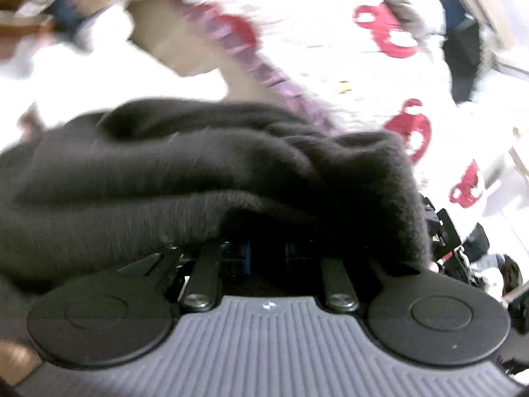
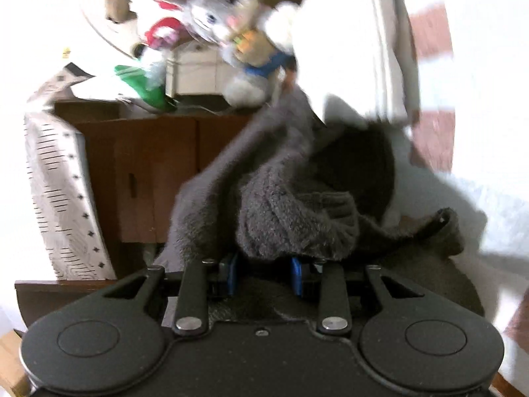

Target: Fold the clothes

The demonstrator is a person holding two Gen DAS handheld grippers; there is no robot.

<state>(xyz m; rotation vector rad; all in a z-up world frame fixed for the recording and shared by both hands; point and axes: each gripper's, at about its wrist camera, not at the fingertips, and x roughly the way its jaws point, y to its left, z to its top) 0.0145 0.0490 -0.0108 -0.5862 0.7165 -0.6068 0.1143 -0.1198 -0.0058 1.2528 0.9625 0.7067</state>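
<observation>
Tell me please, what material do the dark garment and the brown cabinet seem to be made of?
The dark garment looks like a soft knit, perhaps wool or fleece: its surface is fuzzy and one edge is ribbed. The brown cabinet looks like wood or wood laminate with a smooth matte finish; blur hides any grain.

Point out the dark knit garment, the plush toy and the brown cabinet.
dark knit garment (image 1: pixel 205 165): left wrist view, its bunched folds.
plush toy (image 2: pixel 224 16): right wrist view, its grey face.
brown cabinet (image 2: pixel 148 172): right wrist view, its door front.
</observation>
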